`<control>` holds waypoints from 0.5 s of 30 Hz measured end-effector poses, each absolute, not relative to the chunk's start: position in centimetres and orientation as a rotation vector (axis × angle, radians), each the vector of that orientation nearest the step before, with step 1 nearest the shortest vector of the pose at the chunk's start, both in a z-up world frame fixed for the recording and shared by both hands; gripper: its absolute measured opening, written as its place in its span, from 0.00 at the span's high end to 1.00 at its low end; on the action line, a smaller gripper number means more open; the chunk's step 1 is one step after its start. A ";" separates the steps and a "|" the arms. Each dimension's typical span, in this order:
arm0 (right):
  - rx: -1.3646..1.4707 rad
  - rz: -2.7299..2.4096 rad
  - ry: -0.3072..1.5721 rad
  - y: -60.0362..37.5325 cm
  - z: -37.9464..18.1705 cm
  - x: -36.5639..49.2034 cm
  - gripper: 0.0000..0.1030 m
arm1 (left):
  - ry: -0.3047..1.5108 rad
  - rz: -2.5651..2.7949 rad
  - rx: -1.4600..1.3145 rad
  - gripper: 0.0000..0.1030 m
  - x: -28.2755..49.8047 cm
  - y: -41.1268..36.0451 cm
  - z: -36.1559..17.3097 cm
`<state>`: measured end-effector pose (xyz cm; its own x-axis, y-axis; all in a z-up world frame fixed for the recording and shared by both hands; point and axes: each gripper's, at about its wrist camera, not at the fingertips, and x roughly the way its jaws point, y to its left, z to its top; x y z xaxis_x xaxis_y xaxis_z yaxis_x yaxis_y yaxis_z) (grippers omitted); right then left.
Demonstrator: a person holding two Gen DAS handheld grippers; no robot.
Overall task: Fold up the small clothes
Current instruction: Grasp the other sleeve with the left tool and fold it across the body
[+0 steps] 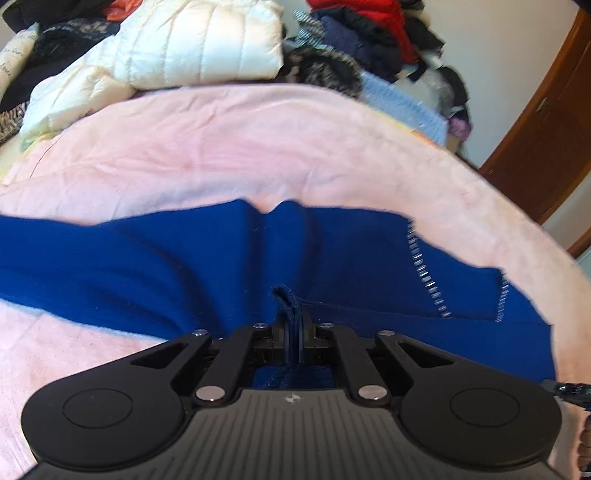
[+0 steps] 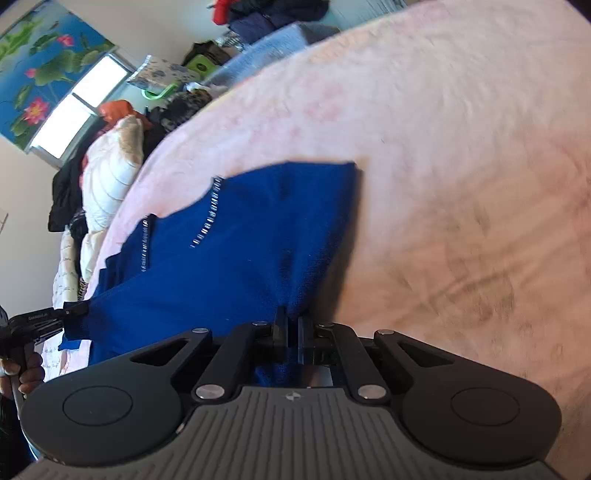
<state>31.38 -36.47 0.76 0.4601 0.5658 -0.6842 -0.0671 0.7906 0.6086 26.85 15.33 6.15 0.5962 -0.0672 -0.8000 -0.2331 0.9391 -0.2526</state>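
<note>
A royal blue garment (image 1: 192, 266) with lines of silver studs (image 1: 419, 258) lies spread on a pink blanket (image 1: 229, 147). My left gripper (image 1: 293, 325) is shut on a fold of its near hem. The same blue garment (image 2: 251, 243) shows in the right wrist view, where my right gripper (image 2: 291, 325) is shut on another edge of it. The left gripper (image 2: 70, 312) also appears at the left edge of the right wrist view, pinching the cloth. The garment hangs stretched between the two grippers, partly lifted off the blanket.
A cream puffer jacket (image 1: 199, 44) and a heap of dark and red clothes (image 1: 369, 33) lie at the far side of the bed. A light blue towel (image 1: 402, 107) lies beside them. A wooden door (image 1: 546, 122) stands at right. A window (image 2: 77, 107) shows in the right view.
</note>
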 end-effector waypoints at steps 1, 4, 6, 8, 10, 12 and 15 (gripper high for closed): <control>0.560 0.417 1.022 -36.5 0.6 31.3 0.95 | 0.958 0.104 -0.350 0.95 27.1 15.5 5.3; 0.567 0.397 1.031 -36.5 0.7 31.4 0.87 | 0.987 0.094 -0.362 0.95 27.1 15.7 3.9; 0.584 0.386 1.034 -36.8 0.9 31.3 0.77 | 0.964 0.082 -0.386 0.92 26.4 16.3 4.6; 0.572 0.348 0.972 -37.0 2.2 30.7 0.76 | 0.935 0.109 -0.406 0.90 25.3 17.3 5.8; 0.527 0.309 0.867 -36.9 4.0 30.1 0.76 | 0.858 0.182 -0.385 0.90 23.9 17.9 7.6; 0.538 0.359 0.839 -36.1 5.1 30.4 0.76 | 0.779 0.199 -0.360 0.89 22.8 17.5 9.1; 0.490 0.446 0.878 -33.0 5.3 31.7 0.76 | 0.756 0.068 -0.359 0.89 22.5 14.5 9.3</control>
<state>31.65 -32.97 5.29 0.5621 0.5557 -0.6125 -0.1673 0.8017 0.5738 22.46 14.46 9.28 0.7287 -0.0672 -0.6816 -0.1885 0.9371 -0.2939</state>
